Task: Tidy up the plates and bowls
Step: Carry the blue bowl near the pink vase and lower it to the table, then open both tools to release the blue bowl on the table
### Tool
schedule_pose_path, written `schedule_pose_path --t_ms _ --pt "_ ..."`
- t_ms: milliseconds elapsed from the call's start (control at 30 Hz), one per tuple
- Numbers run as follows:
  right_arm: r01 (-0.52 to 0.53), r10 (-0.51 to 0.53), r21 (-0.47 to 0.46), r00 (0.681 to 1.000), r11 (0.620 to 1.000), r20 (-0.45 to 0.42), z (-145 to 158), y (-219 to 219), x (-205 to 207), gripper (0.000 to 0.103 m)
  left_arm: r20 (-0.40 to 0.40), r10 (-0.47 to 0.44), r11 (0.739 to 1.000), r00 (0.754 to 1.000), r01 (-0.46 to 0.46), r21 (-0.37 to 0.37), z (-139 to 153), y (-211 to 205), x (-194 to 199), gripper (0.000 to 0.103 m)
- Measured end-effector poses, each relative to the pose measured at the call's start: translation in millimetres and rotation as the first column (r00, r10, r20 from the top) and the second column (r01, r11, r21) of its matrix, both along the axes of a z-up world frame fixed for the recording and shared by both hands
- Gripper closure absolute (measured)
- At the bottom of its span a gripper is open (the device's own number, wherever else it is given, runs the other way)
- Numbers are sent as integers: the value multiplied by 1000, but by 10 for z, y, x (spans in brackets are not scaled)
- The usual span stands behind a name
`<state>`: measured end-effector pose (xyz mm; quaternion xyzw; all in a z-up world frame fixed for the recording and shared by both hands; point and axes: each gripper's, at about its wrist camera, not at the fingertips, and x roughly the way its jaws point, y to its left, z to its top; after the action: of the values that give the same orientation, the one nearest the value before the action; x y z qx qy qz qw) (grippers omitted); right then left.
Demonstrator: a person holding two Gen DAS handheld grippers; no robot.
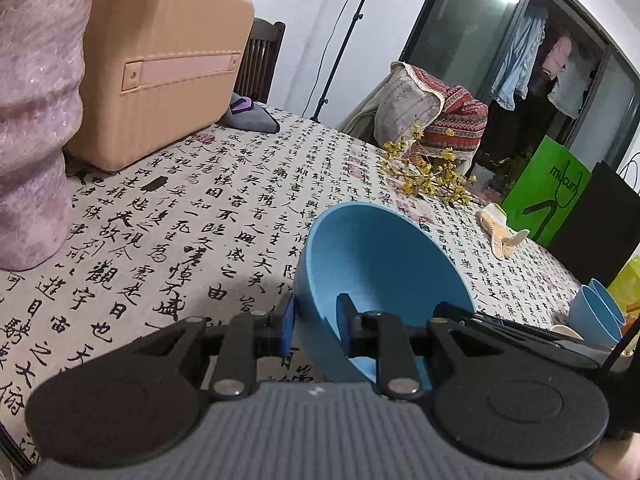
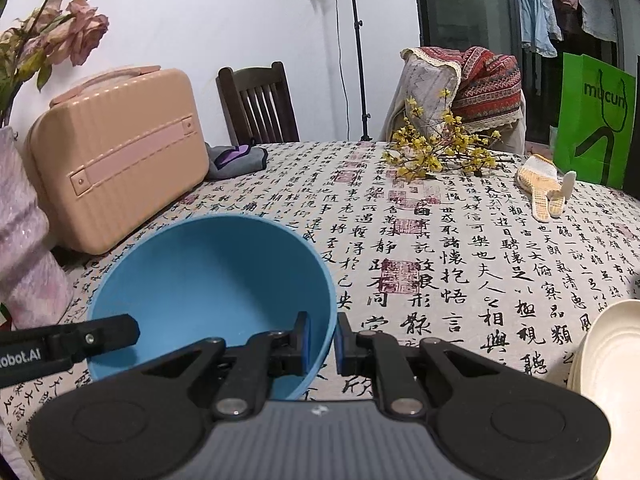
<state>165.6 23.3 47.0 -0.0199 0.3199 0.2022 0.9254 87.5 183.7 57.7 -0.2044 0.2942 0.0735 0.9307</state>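
Blue plastic fills the left wrist view: we see the left tongs (image 1: 314,326) closed on the near rim of the blue bowl (image 1: 380,264), 1 pad outside the wall and 1 inside, the bowl tilted above the table (image 1: 240,220). To do this step well, we judge both grips should move together and keep the bowl level as it travels, likely toward the other blue bowls (image 1: 598,312) at the right edge. A peach case (image 1: 160,80) and a pink vase (image 1: 36,120) stand to the left, well apart. In the right wrist view, the right tongs (image 2: 323,344) are nearly shut, pinching the same bowl's rim on its right side. Cream plates (image 2: 608,360) sit close at the right; yellow flowers (image 2: 436,152) and a woven glove (image 2: 544,188) lie farther back, out of the way.
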Motion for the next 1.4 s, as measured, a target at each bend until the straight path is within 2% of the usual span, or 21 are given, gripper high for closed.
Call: schedule_pose_path --t_ms 333,867,1033,1200,1333,1400 --pt "-12 12 -18 1000 1000 -6 -58 69 31 91 -23 13 1000 1000 -13 -9 -91 53 26 81" --pt "-21 21 -21 1000 1000 3 -75 79 23 88 -15 12 1000 1000 -12 -6 -109 43 7 80" --pt "-20 20 5 1000 1000 7 -70 36 9 88 -10 7 1000 1000 -7 -9 -102 48 7 72" --pt "-26 26 37 999 999 21 -37 -16 -19 76 13 -1 1000 1000 1 -1 -68 25 -24 61" --pt "-24 22 55 999 998 29 -17 -68 -37 72 36 -3 1000 999 2 14 -22 -2 -60 48" --pt "-20 18 71 999 997 32 -5 -105 -44 61 47 -1 1000 999 0 26 -1 -14 -76 40"
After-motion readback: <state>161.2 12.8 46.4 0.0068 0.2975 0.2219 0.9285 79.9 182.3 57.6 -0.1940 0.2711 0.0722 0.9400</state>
